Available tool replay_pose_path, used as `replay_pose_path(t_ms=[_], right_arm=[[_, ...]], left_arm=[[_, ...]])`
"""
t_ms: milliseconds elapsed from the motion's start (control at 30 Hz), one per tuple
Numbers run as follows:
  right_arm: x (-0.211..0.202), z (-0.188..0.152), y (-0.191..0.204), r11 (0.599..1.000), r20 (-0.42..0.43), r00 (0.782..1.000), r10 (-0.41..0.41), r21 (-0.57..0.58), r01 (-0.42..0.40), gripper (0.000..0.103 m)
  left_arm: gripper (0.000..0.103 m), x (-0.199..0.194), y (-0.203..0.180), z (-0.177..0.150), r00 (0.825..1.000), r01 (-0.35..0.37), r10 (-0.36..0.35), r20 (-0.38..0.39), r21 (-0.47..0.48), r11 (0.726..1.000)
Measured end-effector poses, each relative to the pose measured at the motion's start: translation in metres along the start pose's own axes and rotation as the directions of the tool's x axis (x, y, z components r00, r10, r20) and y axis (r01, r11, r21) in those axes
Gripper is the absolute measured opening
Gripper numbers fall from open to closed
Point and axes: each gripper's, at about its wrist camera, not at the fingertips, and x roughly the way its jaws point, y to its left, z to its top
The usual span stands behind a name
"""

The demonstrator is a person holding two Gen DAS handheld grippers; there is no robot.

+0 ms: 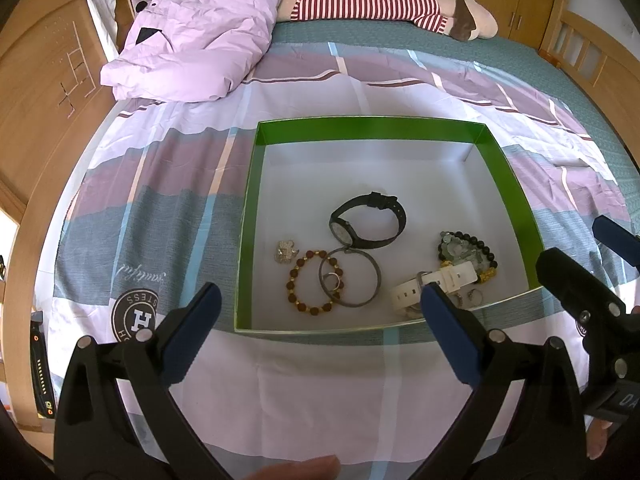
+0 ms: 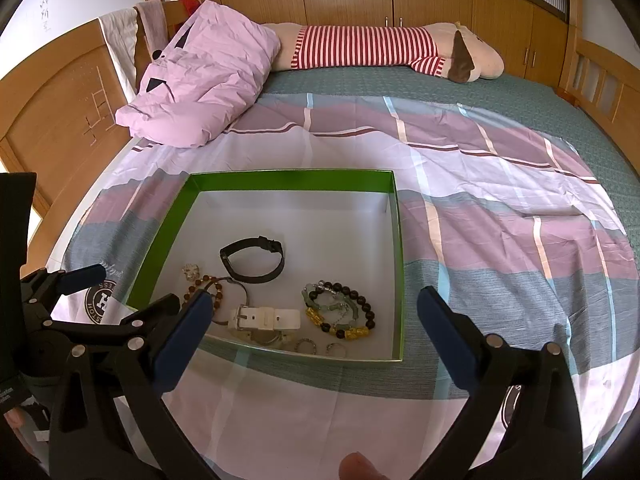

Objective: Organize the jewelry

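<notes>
A shallow green box (image 1: 516, 184) (image 2: 168, 216) with a white floor lies on the bed. Inside it are a black watch (image 1: 368, 220) (image 2: 253, 264), a white watch (image 1: 436, 284) (image 2: 266, 319), a brown bead bracelet (image 1: 310, 286) (image 2: 200, 286), a metal bangle (image 1: 350, 278), a silver brooch (image 1: 286, 251) (image 2: 192, 271), a heap of black, green and gold bead bracelets (image 1: 468, 254) (image 2: 340, 310) and small rings (image 2: 320, 347). My left gripper (image 1: 320, 320) hangs open above the box's near edge, holding nothing. My right gripper (image 2: 312, 320) is open too, empty, over the box's near right corner.
A lilac folded duvet (image 1: 192, 40) (image 2: 204, 76) and a striped plush toy (image 1: 380, 4) (image 2: 380, 46) lie at the far end of the bed. Wooden headboard (image 1: 44, 92) at left, wooden cupboards behind. The checked sheet (image 1: 320, 392) spreads in front of the box.
</notes>
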Motion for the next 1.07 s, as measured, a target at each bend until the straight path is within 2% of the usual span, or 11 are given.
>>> replay_pose_path(t_ms=[1067], right_arm=[[0.0038,-0.0021,-0.0003,1.000,-0.004,1.000,0.002,-0.008,-0.002,0.102]], left_arm=[[0.101,0.0047,0.0028,-0.0032,1.000,-0.004,0.003,-0.010,-0.012,1.000]])
